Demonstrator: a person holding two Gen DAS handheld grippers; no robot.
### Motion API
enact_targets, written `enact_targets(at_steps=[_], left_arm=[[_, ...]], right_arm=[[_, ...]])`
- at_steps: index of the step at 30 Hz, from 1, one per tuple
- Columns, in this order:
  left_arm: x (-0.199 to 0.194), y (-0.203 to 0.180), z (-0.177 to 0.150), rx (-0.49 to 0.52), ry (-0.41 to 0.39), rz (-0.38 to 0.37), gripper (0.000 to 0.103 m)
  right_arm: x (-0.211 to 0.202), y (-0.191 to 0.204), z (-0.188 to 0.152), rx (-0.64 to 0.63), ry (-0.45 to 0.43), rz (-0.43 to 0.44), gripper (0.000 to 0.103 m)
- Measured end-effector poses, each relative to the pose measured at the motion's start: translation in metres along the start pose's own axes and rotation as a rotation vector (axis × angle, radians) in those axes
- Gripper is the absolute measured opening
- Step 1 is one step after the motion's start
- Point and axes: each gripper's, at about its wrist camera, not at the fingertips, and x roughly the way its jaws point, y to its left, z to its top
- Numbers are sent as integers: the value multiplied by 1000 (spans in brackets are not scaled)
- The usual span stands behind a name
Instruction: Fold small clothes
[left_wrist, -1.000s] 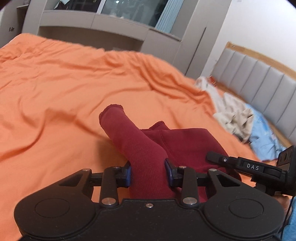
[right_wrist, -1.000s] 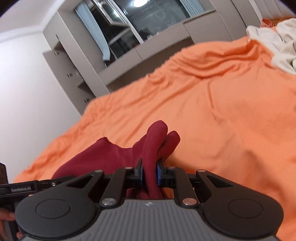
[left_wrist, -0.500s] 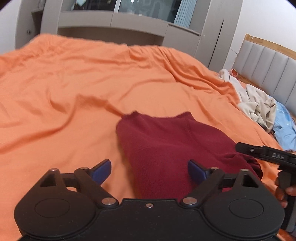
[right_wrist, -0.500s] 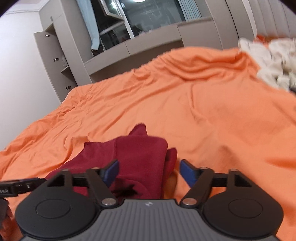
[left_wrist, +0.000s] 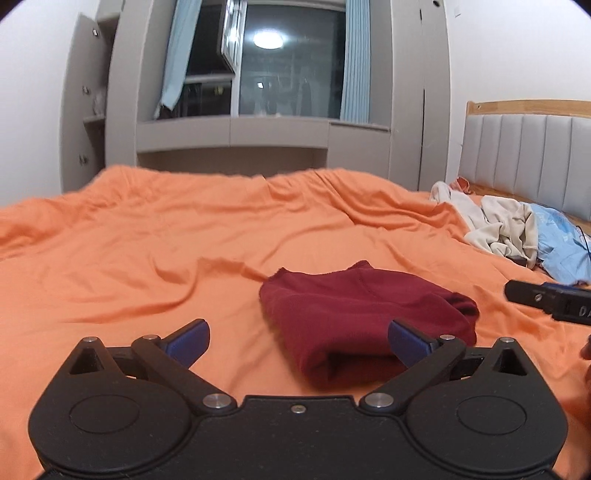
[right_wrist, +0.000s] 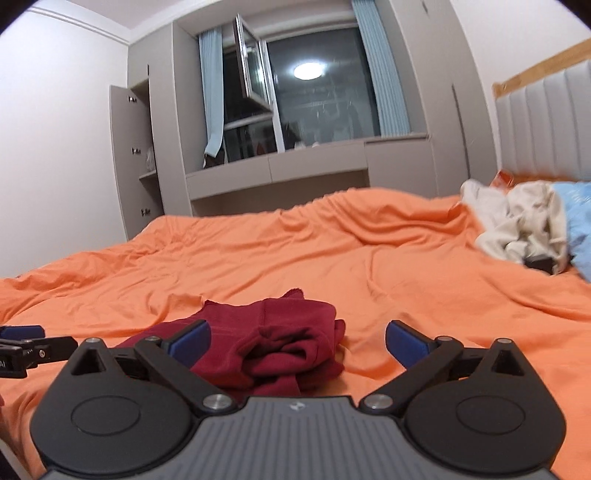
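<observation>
A dark red garment (left_wrist: 362, 302) lies folded in a low bundle on the orange bedsheet (left_wrist: 147, 258). My left gripper (left_wrist: 297, 326) hovers just short of it with its jaws opening wide; the cloth's near edge shows between the blue pads (left_wrist: 188, 338), untouched by them. In the right wrist view the same garment (right_wrist: 280, 332) lies rumpled ahead and left. The jaws of my right gripper (right_wrist: 296, 325) are opening too, its pads off the cloth. Each gripper shows at the edge of the other's view: the right gripper (left_wrist: 546, 299), the left gripper (right_wrist: 26, 343).
A heap of beige and light blue clothes (left_wrist: 498, 225) lies at the right by the grey padded headboard (left_wrist: 524, 155). Grey cupboards and a dark window (left_wrist: 288, 66) stand beyond the far edge of the bed. Wrinkled orange sheet stretches to the left.
Both grippers were shut on raised folds of the red garment; both have opened, let go and drawn back. The garment now lies flat and folded on the sheet.
</observation>
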Motion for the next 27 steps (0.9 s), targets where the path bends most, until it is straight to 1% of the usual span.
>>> enact_targets(at_steps=[3,6,9,11,16,21,27], left_arm=[[-27,-3,-16,-12,-36,20,102],[-48,-6,-29,-27,-70,23,102],[-62,-8,-38,-28,-101,32,102],[-67,-9,-43,-32,-103,30,102],[-68,-12,-51,-34,-75,11,103],[-65,-17,-53,2,-67,17,103],[-62,-20,-53,11,-59,16,103]], right_arm=[[-30,4,-10,-13,-40,-11,103],[-56,8,-21,-10,-72,-16,103],[-74,11,-29,-8,-94,-28,103],[-83,13,-34,-20,-101,-37,103],[-87,23,-41,-84,-109,-49,103],[-83,22,-42,-86,-102,-50,103],[-81,20,-43,-80,-96,-55,103]])
